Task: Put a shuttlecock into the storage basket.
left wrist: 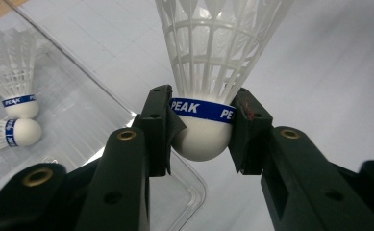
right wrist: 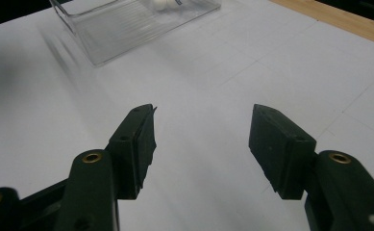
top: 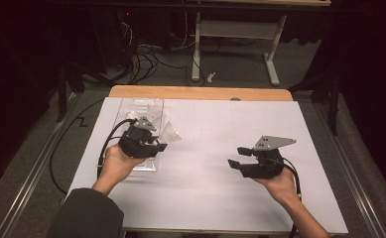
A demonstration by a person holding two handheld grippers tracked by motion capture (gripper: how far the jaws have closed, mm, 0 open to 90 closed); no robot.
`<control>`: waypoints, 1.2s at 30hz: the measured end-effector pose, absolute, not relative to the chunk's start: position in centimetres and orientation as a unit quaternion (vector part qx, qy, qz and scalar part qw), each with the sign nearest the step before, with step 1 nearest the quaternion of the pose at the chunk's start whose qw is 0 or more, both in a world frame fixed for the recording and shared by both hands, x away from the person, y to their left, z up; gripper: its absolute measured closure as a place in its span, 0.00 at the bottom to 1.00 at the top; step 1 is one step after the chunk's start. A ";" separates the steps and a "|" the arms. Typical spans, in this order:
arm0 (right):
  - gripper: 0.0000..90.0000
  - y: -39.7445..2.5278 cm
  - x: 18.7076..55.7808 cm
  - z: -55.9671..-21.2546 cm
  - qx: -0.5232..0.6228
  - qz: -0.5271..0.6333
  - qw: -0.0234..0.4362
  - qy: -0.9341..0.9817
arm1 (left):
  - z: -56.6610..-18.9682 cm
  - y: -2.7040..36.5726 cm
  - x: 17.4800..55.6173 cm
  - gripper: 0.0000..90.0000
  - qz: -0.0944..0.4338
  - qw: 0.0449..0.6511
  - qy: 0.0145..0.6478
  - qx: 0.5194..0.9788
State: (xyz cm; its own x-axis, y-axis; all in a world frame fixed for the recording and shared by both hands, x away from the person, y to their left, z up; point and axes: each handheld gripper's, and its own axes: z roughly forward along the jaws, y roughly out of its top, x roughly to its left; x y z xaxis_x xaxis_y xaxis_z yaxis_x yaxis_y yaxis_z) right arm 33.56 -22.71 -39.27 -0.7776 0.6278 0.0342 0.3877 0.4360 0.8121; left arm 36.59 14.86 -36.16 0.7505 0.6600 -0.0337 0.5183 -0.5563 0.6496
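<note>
The left gripper point(left wrist: 201, 132) has its jaws pinching a white shuttlecock point(left wrist: 208, 72) by the rounded cork base, one jaw on each side of the blue band, with the feather skirt rising beyond the jaw tips. Just beside it stands a clear plastic tray point(left wrist: 79, 110) holding what looks like two more shuttlecocks point(left wrist: 16, 110). Well apart, the right gripper point(right wrist: 201, 139) hovers with its jaws spread over the white surface point(right wrist: 223, 62).

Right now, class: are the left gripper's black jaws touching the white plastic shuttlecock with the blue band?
Touching. In the left gripper view, both jaws press against the white plastic shuttlecock at its blue band, no gap either side.
</note>
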 end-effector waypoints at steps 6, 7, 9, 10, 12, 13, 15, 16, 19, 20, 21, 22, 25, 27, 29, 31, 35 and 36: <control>0.48 -22.8 33.4 -39.4 0.306 0.435 0.139 0.835 | -36.1 15.7 37.1 0.72 0.109 0.330 0.355 0.868; 0.48 -22.8 33.4 -39.3 0.307 0.436 0.139 0.835 | -36.1 15.9 37.1 0.72 0.110 0.328 0.358 0.867; 0.48 -22.8 33.4 -39.3 0.307 0.437 0.140 0.834 | -36.1 16.1 37.3 0.72 0.112 0.325 0.363 0.866; 0.48 -22.8 33.4 -39.3 0.306 0.437 0.140 0.834 | -36.1 16.2 37.4 0.72 0.113 0.323 0.367 0.865; 0.48 -22.8 33.4 -39.3 0.306 0.437 0.141 0.834 | -36.0 16.5 37.6 0.72 0.114 0.322 0.373 0.863; 0.48 -22.8 33.4 -39.3 0.306 0.438 0.141 0.833 | -36.0 16.6 37.6 0.72 0.116 0.322 0.376 0.861; 0.48 -22.9 33.4 -39.3 0.306 0.439 0.142 0.833 | -36.0 16.9 37.7 0.72 0.117 0.322 0.382 0.859; 0.48 -22.9 33.3 -39.3 0.307 0.438 0.143 0.833 | -36.0 17.0 37.8 0.72 0.118 0.322 0.382 0.858; 0.48 -23.1 33.3 -39.3 0.308 0.439 0.145 0.831 | -35.9 17.3 37.9 0.72 0.117 0.321 0.391 0.855; 0.48 -23.1 33.3 -39.3 0.310 0.440 0.145 0.830 | -36.0 17.4 37.9 0.72 0.117 0.320 0.393 0.854; 0.48 -23.2 33.3 -39.2 0.310 0.441 0.145 0.830 | -35.9 17.5 37.9 0.72 0.119 0.319 0.395 0.853; 0.48 -23.2 33.3 -39.2 0.310 0.442 0.145 0.829 | -35.9 17.6 38.0 0.72 0.119 0.319 0.397 0.852; 0.48 -23.4 33.2 -39.3 0.311 0.442 0.146 0.828 | -35.9 17.9 38.1 0.72 0.121 0.318 0.403 0.850; 0.47 -23.6 33.2 -39.3 0.313 0.443 0.147 0.827 | -35.9 18.1 38.1 0.72 0.123 0.316 0.409 0.847; 0.47 -23.7 33.1 -39.3 0.315 0.445 0.148 0.825 | -36.0 18.3 38.2 0.72 0.126 0.313 0.412 0.846; 0.47 -23.9 33.0 -39.4 0.316 0.447 0.150 0.824 | -36.0 18.5 38.3 0.72 0.128 0.311 0.418 0.844; 0.47 -24.2 32.8 -39.5 0.319 0.448 0.150 0.822 | -36.1 18.9 38.5 0.72 0.127 0.307 0.430 0.840; 0.47 -24.3 32.8 -39.5 0.319 0.449 0.150 0.821 | -36.2 19.0 38.5 0.72 0.128 0.305 0.432 0.839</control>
